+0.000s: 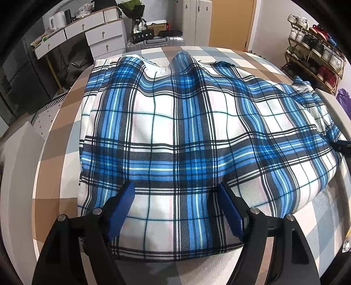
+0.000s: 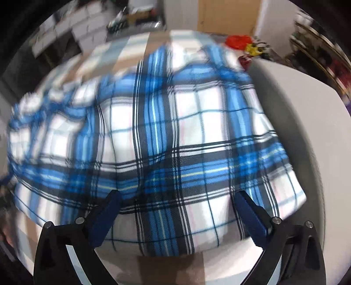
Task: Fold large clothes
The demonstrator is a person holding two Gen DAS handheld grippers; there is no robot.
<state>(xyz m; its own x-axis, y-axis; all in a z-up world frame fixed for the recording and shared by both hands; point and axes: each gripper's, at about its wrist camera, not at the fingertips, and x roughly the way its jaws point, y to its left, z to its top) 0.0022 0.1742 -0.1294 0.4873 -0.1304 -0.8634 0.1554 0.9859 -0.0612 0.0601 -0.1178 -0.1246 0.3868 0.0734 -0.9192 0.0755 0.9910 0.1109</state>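
A large blue, white and black plaid garment [image 1: 175,131] lies spread and rumpled on a table with a checked cloth [image 1: 54,166]. My left gripper [image 1: 175,190] is open, its blue-padded fingers wide apart over the garment's near edge. In the right wrist view, which is blurred by motion, the same plaid garment [image 2: 164,142] fills the frame. My right gripper [image 2: 177,197] is open over the garment's near edge. The tip of the right gripper [image 1: 343,145] shows at the right edge of the left wrist view, by the cloth's right side.
White drawers [image 1: 103,35] with a kettle [image 1: 57,20], a suitcase [image 1: 153,42] and a shoe rack [image 1: 316,52] stand beyond the table. A grey-white surface [image 2: 296,109] lies right of the garment, with red and yellow items [image 2: 241,42] behind it.
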